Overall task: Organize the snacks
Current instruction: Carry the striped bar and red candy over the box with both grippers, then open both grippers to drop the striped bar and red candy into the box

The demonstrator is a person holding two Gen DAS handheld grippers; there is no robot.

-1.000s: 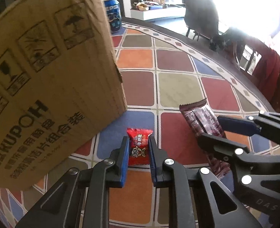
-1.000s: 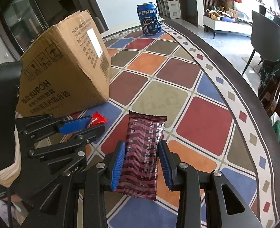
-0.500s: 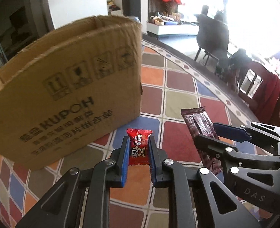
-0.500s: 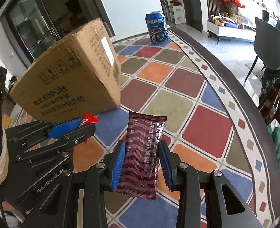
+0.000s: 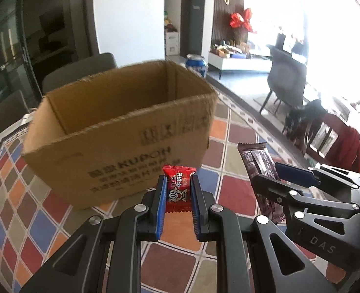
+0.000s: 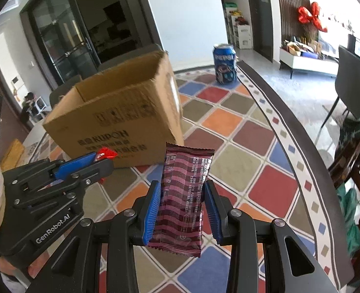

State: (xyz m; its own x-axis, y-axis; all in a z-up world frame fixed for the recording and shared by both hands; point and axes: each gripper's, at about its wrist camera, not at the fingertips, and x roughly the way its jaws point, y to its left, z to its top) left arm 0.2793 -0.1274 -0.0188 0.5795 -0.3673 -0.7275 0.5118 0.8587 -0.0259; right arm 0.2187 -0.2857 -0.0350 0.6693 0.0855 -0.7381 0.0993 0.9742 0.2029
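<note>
The left gripper [image 5: 177, 196] is clamped on a small red candy [image 5: 178, 188], and the right gripper [image 6: 182, 207] is clamped on a long maroon snack bar [image 6: 183, 195], both packets held clear of the tablecloth [image 6: 265, 190] with its coloured squares. What the next move turns on is the open cardboard box [image 5: 121, 151]: it lies straight ahead of the left gripper and just beyond its tips, while from the right gripper it sits ahead and off to the left, so the left hand looks the nearer of the two. The box's opening faces up, and its near wall rises between each packet and the inside (so each packet likely has to clear that rim before release). The snack bar's long axis runs forward along the right gripper's fingers, its far end sticking out past the tips. The two grippers are close side by side, which may crowd them over the opening. A blue soda can [image 6: 225, 63] stands well beyond the box, out of the way.
</note>
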